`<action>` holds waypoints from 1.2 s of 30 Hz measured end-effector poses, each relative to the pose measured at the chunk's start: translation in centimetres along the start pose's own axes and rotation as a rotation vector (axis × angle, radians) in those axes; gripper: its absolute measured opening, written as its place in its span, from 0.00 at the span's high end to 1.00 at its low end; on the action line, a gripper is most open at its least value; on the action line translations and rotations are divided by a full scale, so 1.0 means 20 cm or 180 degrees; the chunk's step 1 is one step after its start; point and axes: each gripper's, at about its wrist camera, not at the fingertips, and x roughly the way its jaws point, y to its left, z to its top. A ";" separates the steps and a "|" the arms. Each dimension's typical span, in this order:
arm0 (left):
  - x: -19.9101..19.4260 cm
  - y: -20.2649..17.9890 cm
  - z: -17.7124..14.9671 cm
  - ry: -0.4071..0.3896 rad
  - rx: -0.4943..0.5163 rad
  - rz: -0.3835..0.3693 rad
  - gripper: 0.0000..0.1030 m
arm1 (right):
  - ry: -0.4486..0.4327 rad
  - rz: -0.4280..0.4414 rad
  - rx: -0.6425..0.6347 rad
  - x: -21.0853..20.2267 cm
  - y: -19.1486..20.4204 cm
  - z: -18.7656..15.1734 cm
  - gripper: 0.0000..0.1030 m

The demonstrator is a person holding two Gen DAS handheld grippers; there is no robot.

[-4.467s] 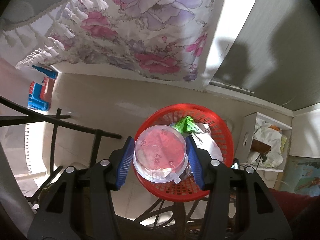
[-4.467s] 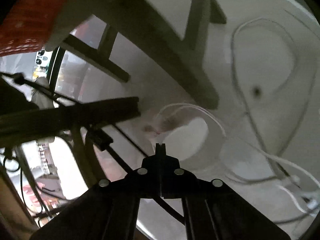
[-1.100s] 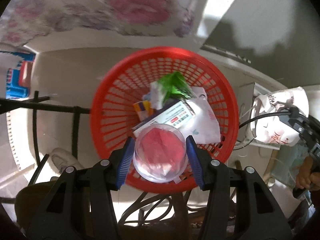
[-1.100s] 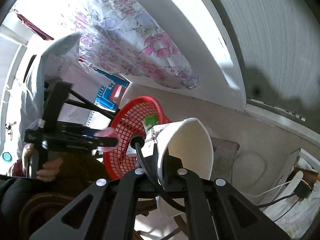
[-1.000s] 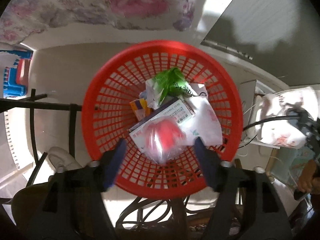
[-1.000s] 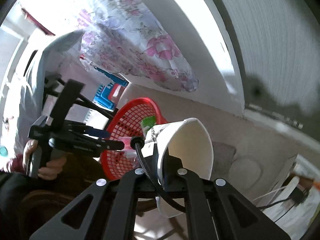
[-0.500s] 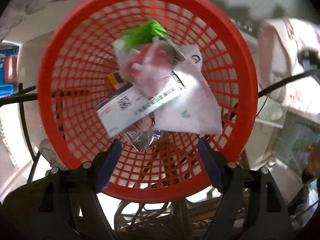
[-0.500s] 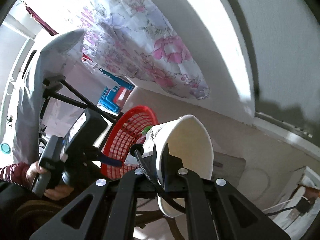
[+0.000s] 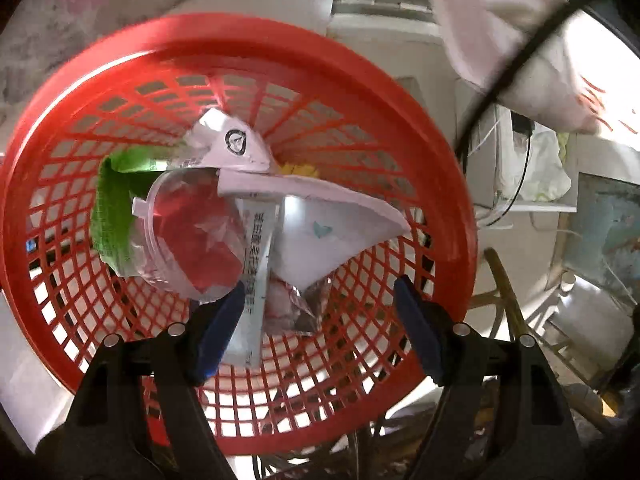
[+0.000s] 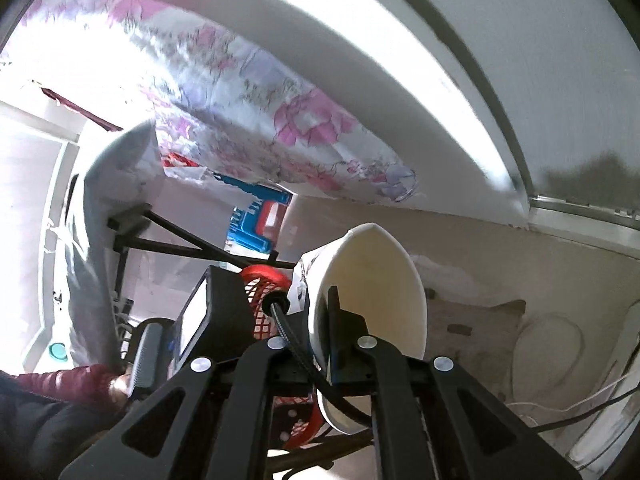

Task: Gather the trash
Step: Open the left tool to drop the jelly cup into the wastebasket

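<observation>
Clear plastic cup (image 9: 188, 236) lies in the red basket (image 9: 400, 92); paper cup (image 10: 372, 280) pinched in the right hand-held gripper (image 10: 332, 300).

Clear cup on its side among the trash: green wrapper (image 9: 112, 208), white folded paper (image 9: 320, 224), printed box (image 9: 260, 248). Left hand-held gripper (image 9: 316, 300) above the basket, pointing down, blue pads apart with nothing between them (jaws just closing a little). Paper cup's wall is clamped between the right jaws, shut narrow, beside the basket's rim. Floral cloth (image 10: 304, 128) behind.
</observation>
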 end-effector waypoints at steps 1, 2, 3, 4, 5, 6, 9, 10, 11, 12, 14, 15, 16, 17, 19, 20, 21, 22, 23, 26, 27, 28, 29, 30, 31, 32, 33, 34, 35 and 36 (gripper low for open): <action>0.00 0.03 0.00 -0.0025 -0.0097 -0.0091 0.28 | -0.0008 0.0009 -0.0011 -0.02 0.00 0.00 0.93; 0.00 0.06 0.01 -0.0029 -0.0220 -0.0245 0.28 | -0.0005 0.0019 -0.0035 -0.04 0.00 0.01 0.94; 0.00 0.10 0.02 -0.0028 -0.0313 -0.0358 0.28 | 0.0023 0.0045 -0.0076 -0.06 0.01 0.01 0.94; -0.01 0.13 0.03 -0.0039 -0.0406 -0.0436 0.28 | 0.0054 0.0057 -0.0127 -0.08 0.02 0.01 0.94; -0.02 0.17 0.03 -0.0047 -0.0518 -0.0513 0.28 | 0.0137 0.0089 -0.0210 -0.10 0.03 0.00 0.94; -0.01 0.20 0.04 -0.0037 -0.0599 -0.0564 0.28 | 0.0240 0.0131 -0.0255 -0.11 0.04 -0.01 0.94; -0.01 0.26 0.04 0.0063 -0.0784 -0.0674 0.28 | 0.0406 0.0150 -0.0358 -0.15 0.06 -0.06 0.94; 0.00 0.25 0.04 0.0115 -0.0782 -0.0659 0.28 | 0.0406 0.0127 -0.0376 -0.16 0.07 -0.07 0.94; 0.02 0.23 0.04 0.0176 -0.0754 -0.0639 0.28 | 0.0408 0.0120 -0.0388 -0.17 0.07 -0.08 0.94; 0.04 0.22 0.03 0.0222 -0.0732 -0.0626 0.28 | 0.0395 0.0116 -0.0412 -0.16 0.07 -0.09 0.94; 0.07 0.19 0.03 0.0300 -0.0650 -0.0587 0.27 | 0.0371 0.0140 -0.0398 -0.10 0.07 -0.09 0.94; 0.09 0.17 0.01 0.0318 -0.0617 -0.0542 0.27 | 0.0364 0.0168 -0.0389 -0.07 0.07 -0.08 0.94; 0.10 0.17 0.01 0.0354 -0.0621 -0.0537 0.27 | 0.0341 0.0192 -0.0385 -0.04 0.07 -0.08 0.94; 0.11 0.17 0.00 0.0360 -0.0656 -0.0575 0.27 | 0.0325 0.0200 -0.0367 -0.02 0.07 -0.07 0.94; 0.12 0.19 0.00 0.0340 -0.0737 -0.0650 0.27 | 0.0247 0.0268 -0.0209 0.02 0.04 -0.05 0.94; 0.12 0.19 -0.01 0.0325 -0.0764 -0.0675 0.27 | 0.0218 0.0299 -0.0128 0.04 0.02 -0.04 0.94; 0.12 0.21 -0.01 0.0318 -0.0790 -0.0695 0.27 | 0.0204 0.0314 -0.0100 0.05 0.01 -0.04 0.94; 0.11 0.22 -0.01 0.0318 -0.0797 -0.0707 0.27 | 0.0203 0.0315 -0.0103 0.05 0.01 -0.04 0.94; 0.12 0.24 0.00 0.0327 -0.0796 -0.0698 0.27 | 0.0213 0.0314 -0.0116 0.06 0.02 -0.04 0.94; 0.10 0.27 -0.01 0.0320 -0.0743 -0.0650 0.27 | 0.0228 0.0334 -0.0146 0.09 0.02 -0.03 0.94; 0.13 0.23 0.01 0.0309 -0.0743 -0.0638 0.27 | 0.0185 0.0320 -0.0156 0.08 0.02 -0.02 0.94; 0.13 0.22 0.00 0.0303 -0.0748 -0.0643 0.27 | 0.0120 0.0318 -0.0127 0.08 0.01 -0.01 0.94; 0.14 0.20 0.00 0.0304 -0.0767 -0.0659 0.27 | 0.0043 0.0344 -0.0038 0.07 -0.01 0.00 0.93; 0.14 0.18 0.01 0.0302 -0.0773 -0.0667 0.27 | -0.0002 0.0367 0.0026 0.06 -0.02 0.01 0.93; 0.14 0.16 0.02 0.0290 -0.0761 -0.0660 0.27 | -0.0049 0.0374 0.0073 0.06 -0.03 0.02 0.93; 0.13 0.16 0.03 0.0276 -0.0744 -0.0647 0.28 | -0.0062 0.0379 0.0077 0.07 -0.03 0.02 0.93; 0.12 0.16 0.03 0.0268 -0.0730 -0.0644 0.28 | -0.0060 0.0380 0.0069 0.09 -0.03 0.01 0.93; 0.12 0.16 0.04 0.0264 -0.0720 -0.0638 0.28 | -0.0089 0.0377 0.0067 0.11 -0.03 0.01 0.93; 0.11 0.16 0.04 0.0260 -0.0719 -0.0639 0.28 | -0.0110 0.0379 0.0084 0.12 -0.03 0.01 0.93; 0.11 0.16 0.04 0.0248 -0.0727 -0.0635 0.28 | -0.0143 0.0401 0.0137 0.13 -0.04 0.01 0.93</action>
